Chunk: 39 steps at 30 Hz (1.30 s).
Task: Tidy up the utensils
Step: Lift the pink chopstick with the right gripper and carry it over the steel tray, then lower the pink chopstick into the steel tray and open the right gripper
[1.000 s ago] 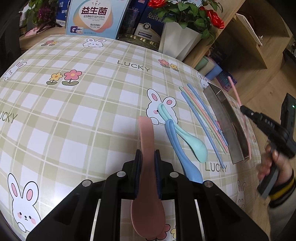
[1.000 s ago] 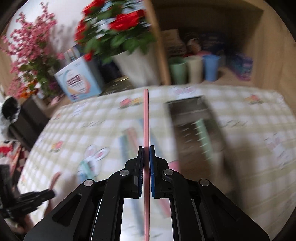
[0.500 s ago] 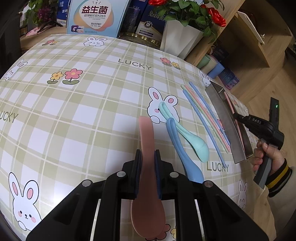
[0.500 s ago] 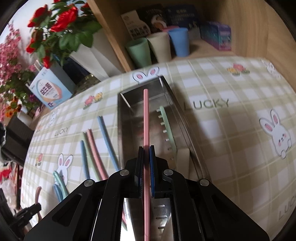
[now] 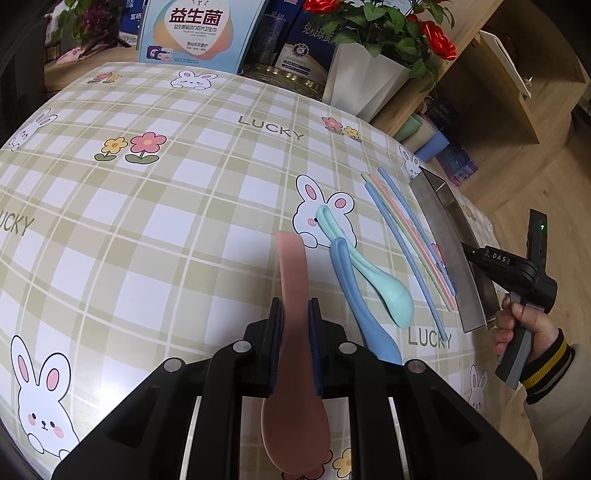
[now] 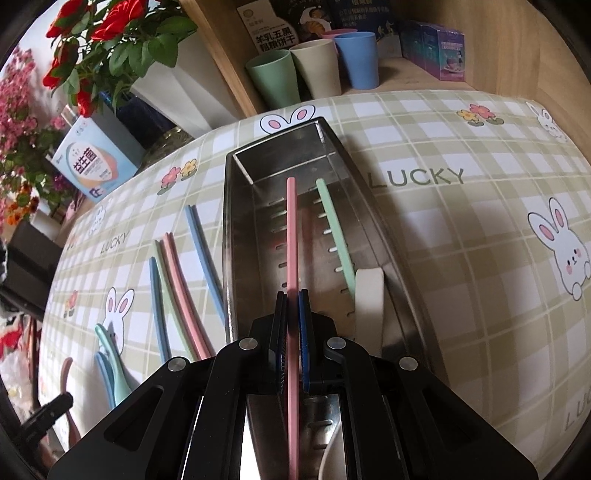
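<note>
Pink chopstick (image 6: 291, 236) clamped by right gripper (image 6: 291, 317); its lower end cut off

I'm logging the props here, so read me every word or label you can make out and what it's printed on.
"LUCKY": tablecloth, repeated across it.
"益生菌": light blue box; smaller lines beneath too small to read.
"DAS": right gripper body.
"羊乳五黑 粗粮饼干": white package on the shelf.
Dark boxes behind the tablecloth: blurred.
</note>
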Available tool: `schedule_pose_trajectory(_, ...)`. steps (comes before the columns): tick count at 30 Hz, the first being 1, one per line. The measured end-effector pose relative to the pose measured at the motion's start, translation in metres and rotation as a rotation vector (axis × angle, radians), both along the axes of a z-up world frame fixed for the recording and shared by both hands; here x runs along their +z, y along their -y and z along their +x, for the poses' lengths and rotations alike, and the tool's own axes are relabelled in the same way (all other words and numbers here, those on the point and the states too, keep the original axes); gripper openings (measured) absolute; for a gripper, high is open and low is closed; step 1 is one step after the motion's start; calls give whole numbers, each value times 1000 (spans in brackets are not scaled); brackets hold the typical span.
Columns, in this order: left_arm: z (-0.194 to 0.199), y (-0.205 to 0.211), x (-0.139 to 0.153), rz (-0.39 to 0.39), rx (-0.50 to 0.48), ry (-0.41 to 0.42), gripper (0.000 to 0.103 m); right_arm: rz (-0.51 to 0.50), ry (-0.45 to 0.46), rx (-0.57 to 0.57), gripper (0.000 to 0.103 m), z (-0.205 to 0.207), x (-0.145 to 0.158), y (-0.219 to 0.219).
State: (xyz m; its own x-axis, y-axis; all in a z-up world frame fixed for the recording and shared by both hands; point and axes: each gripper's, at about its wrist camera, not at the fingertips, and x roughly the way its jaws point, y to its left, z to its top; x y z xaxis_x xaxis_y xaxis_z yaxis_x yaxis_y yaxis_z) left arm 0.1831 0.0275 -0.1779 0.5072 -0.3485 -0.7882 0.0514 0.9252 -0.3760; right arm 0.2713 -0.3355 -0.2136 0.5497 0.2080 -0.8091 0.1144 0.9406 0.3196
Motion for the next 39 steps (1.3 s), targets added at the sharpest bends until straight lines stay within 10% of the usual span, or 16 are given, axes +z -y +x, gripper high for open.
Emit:
schedule_pose_trajectory(21, 13, 32, 19, 60, -20, 0, 14, -153, 9, 74, 10, -33, 38, -5)
schedule_pose_trajectory(25, 20, 49, 23, 58, -33, -8, 14, -169, 34, 67, 48, -46, 48, 9)
schedule_pose_trajectory(39, 55, 172, 46, 29, -144, -18, 14, -114, 44, -16, 86, -61, 47, 79)
